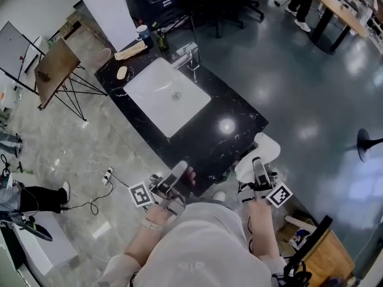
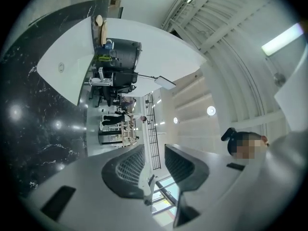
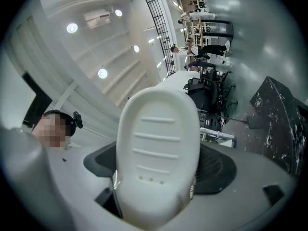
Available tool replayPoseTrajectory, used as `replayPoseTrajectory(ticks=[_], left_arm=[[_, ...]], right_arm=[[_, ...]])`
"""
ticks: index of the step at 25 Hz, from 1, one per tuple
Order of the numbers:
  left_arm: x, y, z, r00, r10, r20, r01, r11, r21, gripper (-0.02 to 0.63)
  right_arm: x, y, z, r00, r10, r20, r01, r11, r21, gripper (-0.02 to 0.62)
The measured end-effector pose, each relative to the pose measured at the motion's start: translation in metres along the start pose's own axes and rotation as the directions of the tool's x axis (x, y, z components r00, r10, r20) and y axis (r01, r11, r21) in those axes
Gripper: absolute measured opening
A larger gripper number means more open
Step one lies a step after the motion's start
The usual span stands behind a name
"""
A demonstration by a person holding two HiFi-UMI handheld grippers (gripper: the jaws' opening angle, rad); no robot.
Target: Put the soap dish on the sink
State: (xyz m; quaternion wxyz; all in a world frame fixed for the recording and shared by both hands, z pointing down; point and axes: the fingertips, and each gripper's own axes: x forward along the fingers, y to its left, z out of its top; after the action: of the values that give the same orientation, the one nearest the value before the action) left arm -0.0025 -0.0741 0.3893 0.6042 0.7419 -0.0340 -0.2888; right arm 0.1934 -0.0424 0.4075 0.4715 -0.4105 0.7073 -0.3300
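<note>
The white oval soap dish [image 1: 261, 151] with ribbed inside stands upright in my right gripper [image 1: 259, 171], just off the near right corner of the black marble counter [image 1: 233, 124]. In the right gripper view the soap dish [image 3: 159, 143] fills the middle, and the right gripper [image 3: 159, 170] is shut on its lower end. The white sink basin [image 1: 152, 94] lies further up the counter. My left gripper [image 1: 178, 175] hovers at the counter's near edge. In its own view the left gripper [image 2: 155, 166] is open with nothing between the fingers [image 2: 126, 171], and the sink basin [image 2: 67, 64] shows at upper left.
A chrome faucet [image 1: 189, 54] stands behind the basin. A soap bar [image 1: 122, 72], a green bottle [image 1: 160, 39] and a cup [image 1: 142, 31] sit at the counter's far end. A wooden easel [image 1: 55, 70] stands to the left, a power strip [image 1: 108, 175] lies on the floor.
</note>
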Motion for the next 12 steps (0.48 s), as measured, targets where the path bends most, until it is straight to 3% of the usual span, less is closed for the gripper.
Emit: replayPoseTrajectory(ticks=[6,12], left_arm=[[-0.02,0.001,0.014,0.998,0.021,0.067,-0.021,1.0,0.012,0.115],[-0.043,0.003,0.026,0.987,0.044,0.155,-0.047,0.999,0.014,0.115]], right_arm=[[0.021,-0.033,0.012,0.995,-0.082,-0.053,0.078,0.994,-0.075,0.479],[0.059,-0.066,0.005,0.956,-0.211,-0.203,0.136,0.933,-0.332,0.479]])
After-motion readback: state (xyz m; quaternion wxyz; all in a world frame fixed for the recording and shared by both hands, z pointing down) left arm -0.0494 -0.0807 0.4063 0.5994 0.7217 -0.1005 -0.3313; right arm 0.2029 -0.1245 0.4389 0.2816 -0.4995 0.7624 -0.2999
